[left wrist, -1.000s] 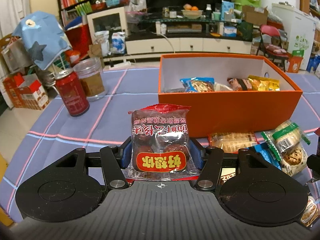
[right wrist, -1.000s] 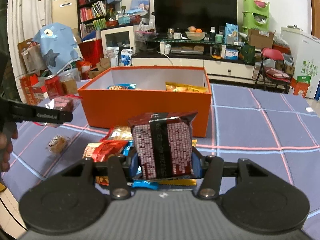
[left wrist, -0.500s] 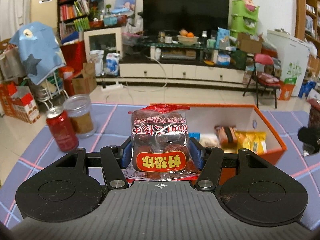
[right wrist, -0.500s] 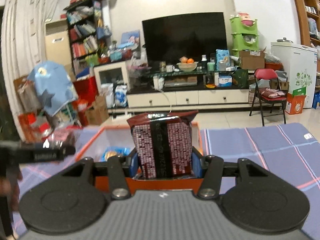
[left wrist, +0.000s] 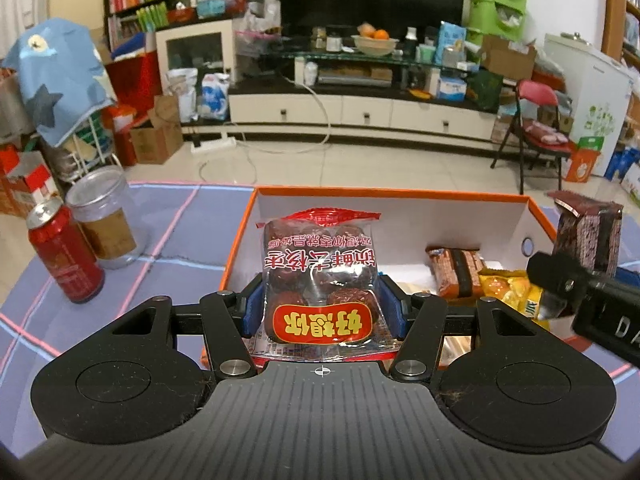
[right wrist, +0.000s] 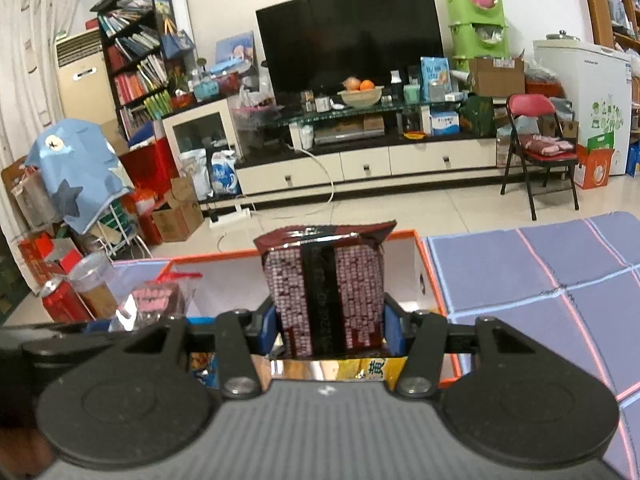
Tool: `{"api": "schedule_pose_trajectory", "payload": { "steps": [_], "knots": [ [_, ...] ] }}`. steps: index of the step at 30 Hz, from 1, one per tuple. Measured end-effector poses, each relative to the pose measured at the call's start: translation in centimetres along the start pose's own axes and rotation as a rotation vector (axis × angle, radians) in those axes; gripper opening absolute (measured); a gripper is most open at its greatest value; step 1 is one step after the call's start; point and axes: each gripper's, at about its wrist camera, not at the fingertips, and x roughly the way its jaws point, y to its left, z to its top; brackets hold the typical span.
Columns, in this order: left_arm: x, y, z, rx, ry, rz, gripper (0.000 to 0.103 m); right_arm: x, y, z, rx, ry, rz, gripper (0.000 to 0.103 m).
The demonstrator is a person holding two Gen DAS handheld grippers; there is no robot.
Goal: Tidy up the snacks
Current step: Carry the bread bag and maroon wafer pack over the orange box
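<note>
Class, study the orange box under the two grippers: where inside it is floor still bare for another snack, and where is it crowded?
Inside the orange box, bare white floor shows along the far wall, from the date packet in the left gripper to the orange-brown packet. The right end is crowded: that packet and the yellow packet lie together.

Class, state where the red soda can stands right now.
In the left wrist view, the red soda can stands at far left on the blue checked tablecloth, beside the clear plastic jar.
</note>
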Motion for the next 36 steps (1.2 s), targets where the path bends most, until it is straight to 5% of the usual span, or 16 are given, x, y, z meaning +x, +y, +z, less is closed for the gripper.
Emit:
{"api": "schedule_pose_trajectory", "payload": {
  "steps": [7, 36],
  "knots": [
    [0.4, -0.7, -0.5, 0.046, -0.030, 0.040, 0.029, 0.6, 0.5, -0.5, -0.026, 0.001, 0.007, 0.056],
    [0.9, -0.5, -0.6, 0.043, -0.041, 0.004, 0.030, 1.2, 2.1, -1.6, -0.097, 0.015, 0.010, 0.056]
  ]
}}
